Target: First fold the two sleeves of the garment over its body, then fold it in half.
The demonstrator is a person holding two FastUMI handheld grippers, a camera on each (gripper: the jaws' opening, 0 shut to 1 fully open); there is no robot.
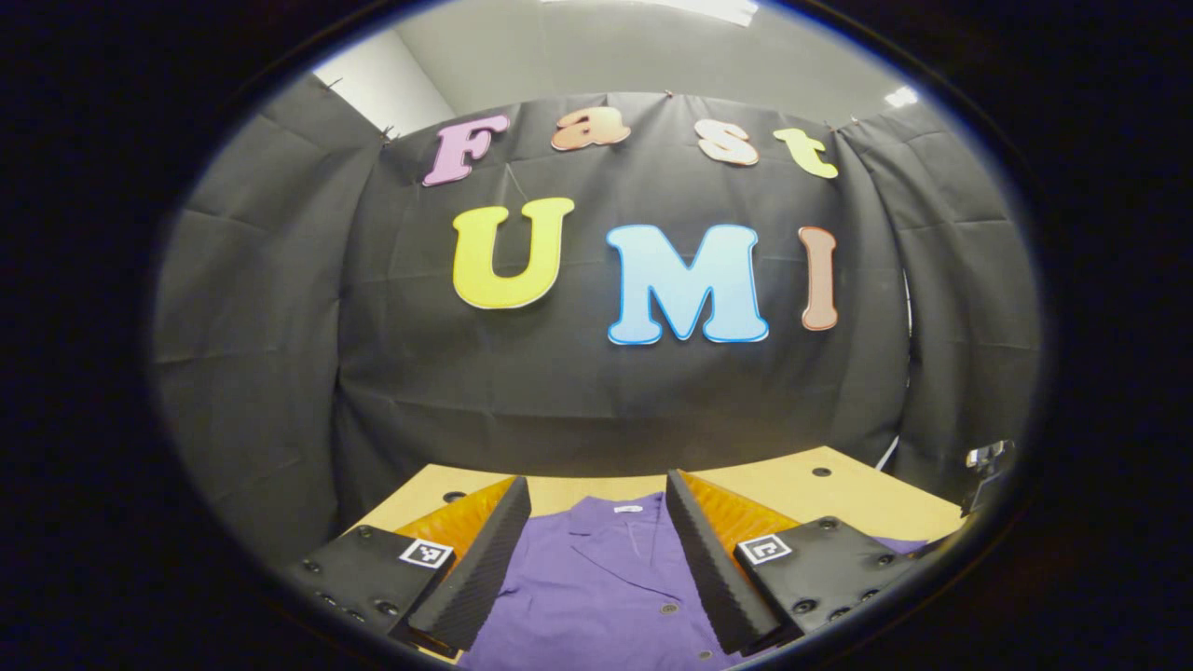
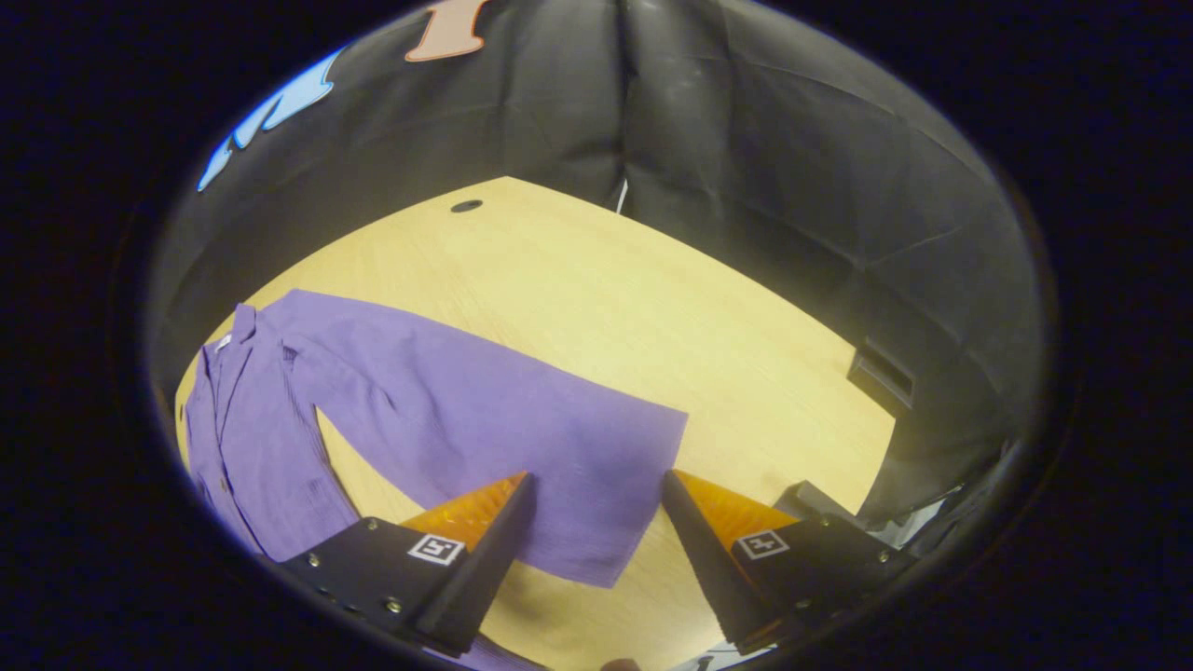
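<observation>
I am looking down along my right gripper (image 2: pixel 596 550), and its jaws are standing wide apart above the wooden table (image 2: pixel 652 308). A purple shirt (image 2: pixel 280 419) is lying flat on that table, its body reaching off toward the left edge of the right gripper view, collar (image 2: pixel 238 331) at the far end and a row of buttons running down the front. One sleeve (image 2: pixel 522 438) is stretching out sideways from the body, and its cuff end is sitting between my two fingers, though I cannot tell whether either finger is touching the cloth. Black cloth is hanging behind the table as the booth wall (image 2: pixel 746 140).
</observation>
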